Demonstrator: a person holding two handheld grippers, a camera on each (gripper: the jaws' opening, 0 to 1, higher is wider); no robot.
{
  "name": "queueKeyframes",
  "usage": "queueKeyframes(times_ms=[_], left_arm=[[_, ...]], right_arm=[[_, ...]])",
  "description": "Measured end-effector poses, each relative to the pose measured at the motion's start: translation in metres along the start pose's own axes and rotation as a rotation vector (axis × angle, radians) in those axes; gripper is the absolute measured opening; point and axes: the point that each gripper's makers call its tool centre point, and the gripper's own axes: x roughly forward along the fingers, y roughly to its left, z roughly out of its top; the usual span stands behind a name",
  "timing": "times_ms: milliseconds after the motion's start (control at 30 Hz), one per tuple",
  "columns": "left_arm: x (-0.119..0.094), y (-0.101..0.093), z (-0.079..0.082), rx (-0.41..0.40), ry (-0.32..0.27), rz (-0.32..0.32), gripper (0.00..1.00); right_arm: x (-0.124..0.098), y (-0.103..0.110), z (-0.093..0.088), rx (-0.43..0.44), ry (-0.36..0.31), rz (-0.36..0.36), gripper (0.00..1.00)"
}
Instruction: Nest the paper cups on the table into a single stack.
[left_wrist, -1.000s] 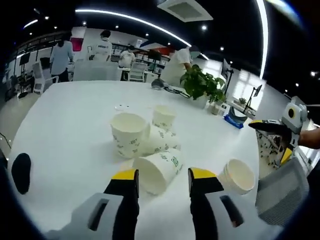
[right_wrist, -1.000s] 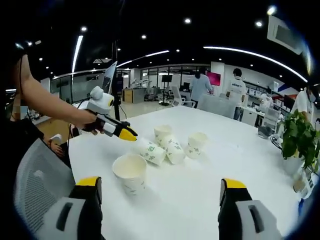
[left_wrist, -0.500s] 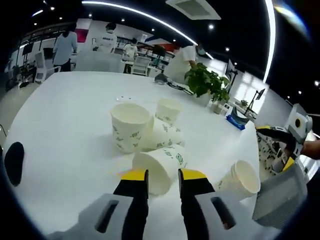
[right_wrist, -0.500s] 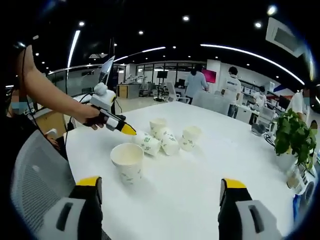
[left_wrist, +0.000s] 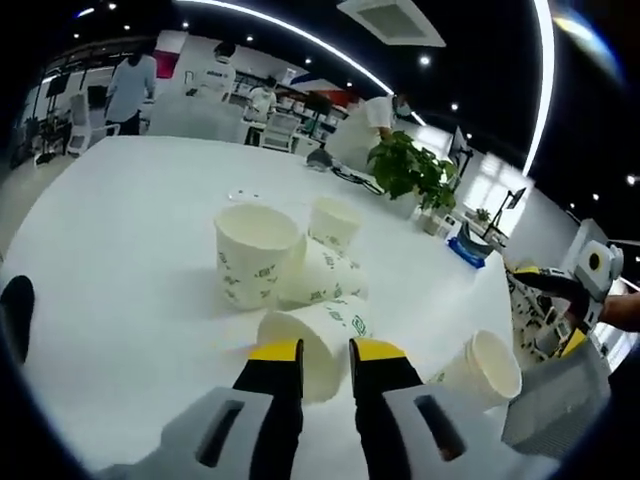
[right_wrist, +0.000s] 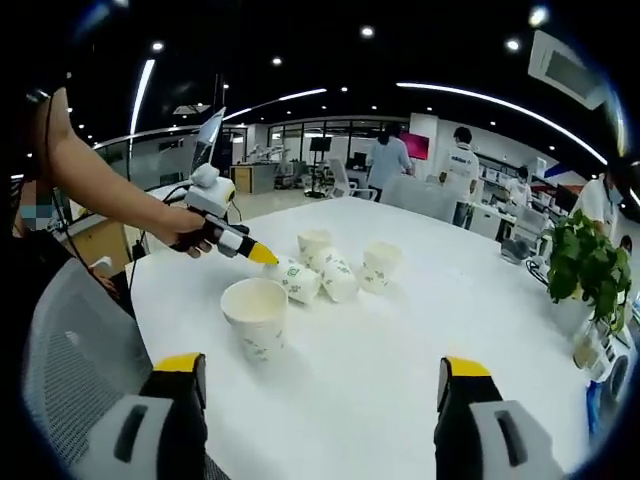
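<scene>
Five paper cups lie on the white surface (left_wrist: 120, 260). In the left gripper view, a tipped cup (left_wrist: 315, 337) lies on its side with its mouth toward the camera, and the left gripper (left_wrist: 325, 352) has its yellow-tipped fingers (left_wrist: 276, 352) drawn close together, pinching the near rim of that cup. Just behind it a second cup lies on its side (left_wrist: 325, 278), leaning against an upright cup (left_wrist: 254, 255); another upright cup (left_wrist: 334, 221) stands a little farther back. Off to the right, near the surface's edge, a lone cup (left_wrist: 482, 368) appears tilted in this rolled view.

From the right gripper view the same group shows as a cluster mid-surface, with the lone cup (right_wrist: 255, 316) standing upright nearer the camera. The left gripper (right_wrist: 262, 254) comes in from the left there, held in a person's hand (right_wrist: 185, 232) with the bare forearm (right_wrist: 95, 185) stretched out and sloping down toward the cups, its yellow tip touching the tipped cup (right_wrist: 294, 279).

The right gripper (right_wrist: 320, 370) hovers over the near edge of the surface, fingers (right_wrist: 180, 365) spread wide apart and holding nothing, well apart from every cup.

A grey mesh chair back (right_wrist: 70, 370) sits at lower left. A leafy potted plant (right_wrist: 585, 275) stands at the far right of the surface, and people in white shirts (right_wrist: 462, 178) stand in the office beyond.
</scene>
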Motion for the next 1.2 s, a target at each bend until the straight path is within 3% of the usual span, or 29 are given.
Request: queueKeyframes(times_ms=[233,533,967,1200], left_arm=[[0.004,-0.002,0.0,-0.033,-0.012,-0.029,0.13],[0.002,-0.007,-0.002,-0.075,-0.045,-0.096,0.0],[-0.01,-0.014,0.0,-0.088,-0.073,-0.11,0.0],[-0.027,-0.019,0.001,-0.068,-0.08,-0.078,0.0]], right_arm=[[0.002,0.003,0.0,0.027,-0.001,0.019,0.96],[0.004,0.004,0.0,0.036,-0.003,0.029,0.96],[0.003,0.002,0.002,0.042,-0.023,0.03,0.96],[0.001,0.001,0.004,0.047,-0.035,0.029,0.98]])
